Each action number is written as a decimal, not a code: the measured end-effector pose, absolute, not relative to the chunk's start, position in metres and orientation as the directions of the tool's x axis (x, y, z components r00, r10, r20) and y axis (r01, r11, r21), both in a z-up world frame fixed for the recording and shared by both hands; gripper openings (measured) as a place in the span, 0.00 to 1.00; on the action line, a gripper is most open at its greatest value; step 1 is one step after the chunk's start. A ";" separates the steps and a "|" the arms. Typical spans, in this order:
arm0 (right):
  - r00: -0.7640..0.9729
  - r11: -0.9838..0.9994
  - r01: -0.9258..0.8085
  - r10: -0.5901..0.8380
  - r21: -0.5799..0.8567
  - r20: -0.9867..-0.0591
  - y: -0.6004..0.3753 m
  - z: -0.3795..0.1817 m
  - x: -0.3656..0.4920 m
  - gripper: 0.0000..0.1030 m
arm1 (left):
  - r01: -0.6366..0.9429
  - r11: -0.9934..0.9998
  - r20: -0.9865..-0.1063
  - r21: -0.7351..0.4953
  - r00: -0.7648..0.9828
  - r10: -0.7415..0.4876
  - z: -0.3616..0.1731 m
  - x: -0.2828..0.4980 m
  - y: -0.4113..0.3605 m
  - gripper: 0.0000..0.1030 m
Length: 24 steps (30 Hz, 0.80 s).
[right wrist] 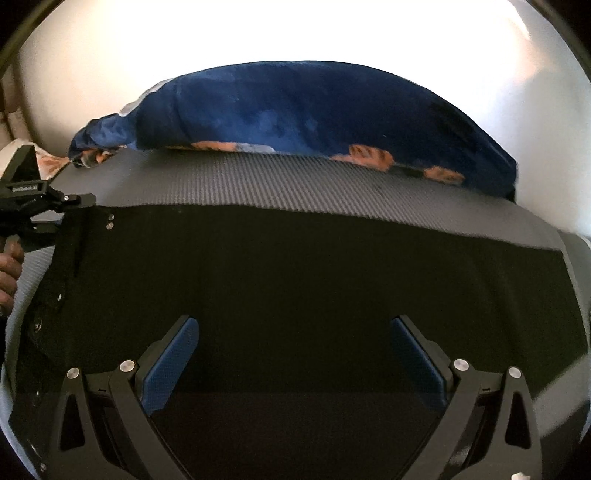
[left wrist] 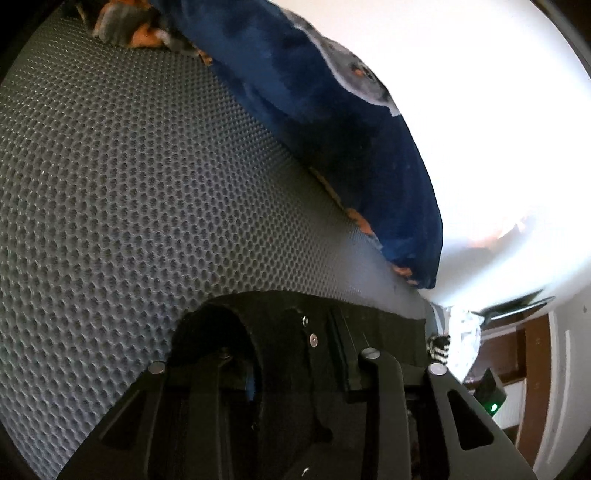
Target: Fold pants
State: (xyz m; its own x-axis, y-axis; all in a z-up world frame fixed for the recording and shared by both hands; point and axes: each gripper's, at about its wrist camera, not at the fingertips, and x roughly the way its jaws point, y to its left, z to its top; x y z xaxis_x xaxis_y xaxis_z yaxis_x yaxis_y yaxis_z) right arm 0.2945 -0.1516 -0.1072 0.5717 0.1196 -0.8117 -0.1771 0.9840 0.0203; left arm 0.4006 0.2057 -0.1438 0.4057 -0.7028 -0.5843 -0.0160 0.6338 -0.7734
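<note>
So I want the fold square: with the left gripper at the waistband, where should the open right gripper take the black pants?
Probably the near long edge of the black pants, from the near side. The right gripper hangs open over flat cloth there, which offers no fold to pinch.

Both views are bent strongly by the fisheye lens, with straight edges bowed and dark vignetting seen in the corners. The white wall (right wrist: 332, 33) behind is blown out to near pure white in each picture, so that no texture is kept there. By contrast the black pants (right wrist: 295, 277) are underexposed and read as a flat dark mass with hardly any folds shown. The grey mesh mat (left wrist: 129, 184) is evenly lit and sharp in the left wrist view. The blue pillow (left wrist: 314, 110) is rendered softly, and slight smear is seen at the right edge.
</note>
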 end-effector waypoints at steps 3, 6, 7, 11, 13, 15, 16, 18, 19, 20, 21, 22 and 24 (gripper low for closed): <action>0.551 0.977 -0.211 0.149 0.035 -0.821 -0.159 -0.111 0.313 0.99 | 0.030 0.702 -0.626 -0.711 0.427 -0.652 -0.136 0.394 0.197 0.07; 0.526 0.966 -0.251 0.191 0.063 -0.828 -0.171 -0.111 0.333 0.99 | 0.089 0.682 -0.581 -0.726 0.451 -0.678 -0.117 0.383 0.196 0.07; 0.522 0.962 -0.267 0.198 0.061 -0.830 -0.173 -0.111 0.337 0.99 | 0.108 0.670 -0.560 -0.735 0.462 -0.688 -0.108 0.378 0.197 0.07; 0.460 0.903 -0.427 0.264 0.050 -0.848 -0.184 -0.106 0.366 0.99 | 0.208 0.628 -0.480 -0.750 0.483 -0.733 -0.079 0.353 0.196 0.07; 0.408 0.863 -0.500 0.303 0.067 -0.861 -0.187 -0.103 0.381 0.99 | 0.254 0.598 -0.434 -0.760 0.487 -0.758 -0.067 0.338 0.196 0.07; 0.377 0.829 -0.556 0.319 0.063 -0.870 -0.188 -0.100 0.391 0.99 | 0.290 0.570 -0.391 -0.769 0.493 -0.778 -0.059 0.326 0.199 0.07; 0.345 0.800 -0.596 0.330 0.066 -0.879 -0.188 -0.100 0.398 0.99 | 0.302 0.556 -0.370 -0.775 0.496 -0.785 -0.055 0.320 0.203 0.07; 0.262 0.732 -0.677 0.344 0.082 -0.902 -0.187 -0.102 0.411 0.98 | 0.324 0.533 -0.339 -0.782 0.497 -0.799 -0.050 0.308 0.207 0.07; 0.252 0.715 -0.696 0.330 0.066 -0.910 -0.187 -0.103 0.415 0.95 | 0.326 0.533 -0.338 -0.781 0.498 -0.799 -0.049 0.304 0.212 0.07; 0.232 0.696 -0.716 0.318 0.060 -0.919 -0.186 -0.105 0.422 0.94 | 0.328 0.537 -0.342 -0.777 0.497 -0.797 -0.047 0.300 0.212 0.07; 0.190 0.674 -0.734 0.326 0.087 -0.926 -0.187 -0.106 0.428 0.93 | 0.328 0.546 -0.350 -0.771 0.497 -0.794 -0.046 0.296 0.213 0.07; 0.153 0.654 -0.748 0.336 0.113 -0.929 -0.187 -0.107 0.432 0.91 | 0.328 0.553 -0.357 -0.766 0.499 -0.790 -0.045 0.295 0.210 0.07; 0.086 0.604 -0.783 0.341 0.148 -0.936 -0.189 -0.111 0.440 0.86 | 0.326 0.567 -0.369 -0.756 0.502 -0.782 -0.043 0.291 0.210 0.07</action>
State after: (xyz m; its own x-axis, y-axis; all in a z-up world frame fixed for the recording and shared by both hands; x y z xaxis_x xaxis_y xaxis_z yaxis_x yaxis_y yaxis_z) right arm 0.4402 -0.1886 -0.1109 0.0864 0.3412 -0.9360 -0.7831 0.6040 0.1479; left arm 0.2914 0.2099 -0.0426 0.5022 -0.7820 -0.3692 0.3264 0.5667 -0.7565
